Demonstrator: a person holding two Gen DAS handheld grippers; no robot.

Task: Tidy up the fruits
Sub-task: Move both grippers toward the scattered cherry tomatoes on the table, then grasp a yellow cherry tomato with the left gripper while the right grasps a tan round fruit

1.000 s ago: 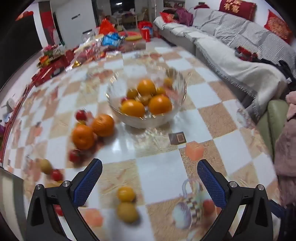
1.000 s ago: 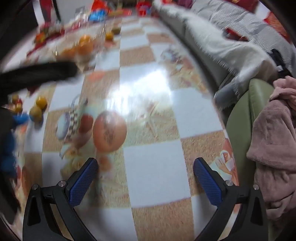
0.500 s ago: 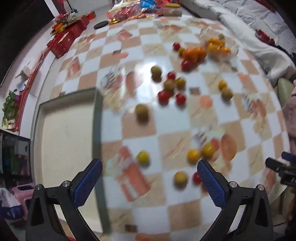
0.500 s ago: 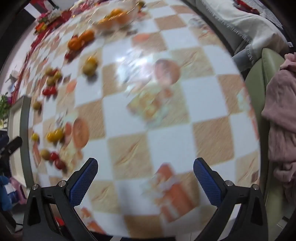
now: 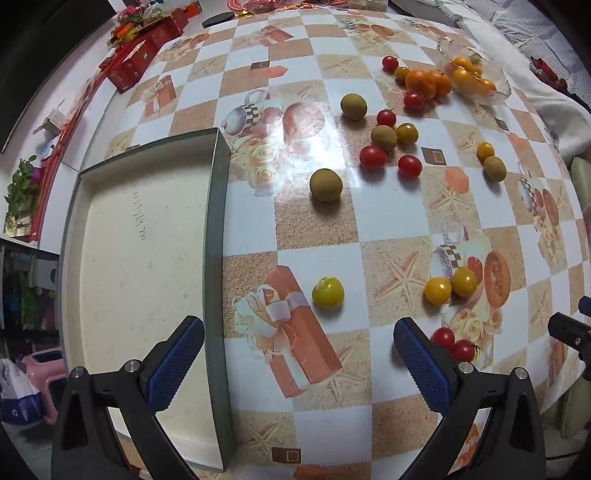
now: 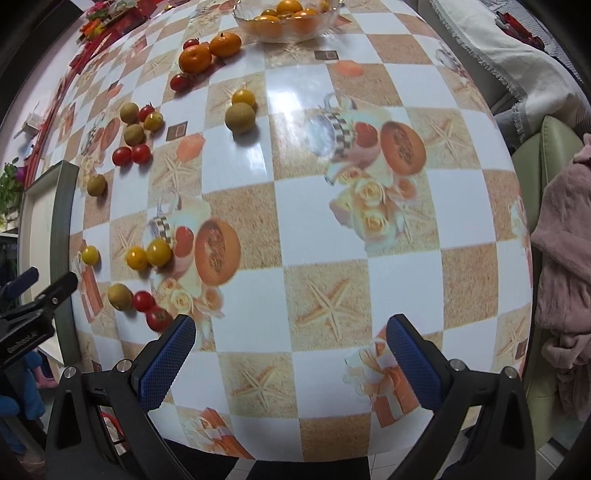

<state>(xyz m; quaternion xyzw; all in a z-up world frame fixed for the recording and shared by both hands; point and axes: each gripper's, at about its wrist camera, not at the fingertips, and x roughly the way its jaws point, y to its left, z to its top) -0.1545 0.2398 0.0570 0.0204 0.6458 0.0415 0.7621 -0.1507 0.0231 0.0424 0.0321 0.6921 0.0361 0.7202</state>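
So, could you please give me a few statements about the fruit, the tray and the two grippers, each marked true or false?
1. The tray holds several tomatoes. False: no fruit lies in it.
2. The left gripper is open and holds nothing. True.
3. The glass bowl holds orange fruit. True.
4. The right gripper is shut on a tomato. False: it is open, with nothing between its fingers.
5. The two oranges lie on the table beside the bowl. True.

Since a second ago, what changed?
Both cameras pulled back and swung left: the left gripper went from facing the glass bowl to hovering beside the tray. Both grippers stayed open and empty; no fruit visibly moved.
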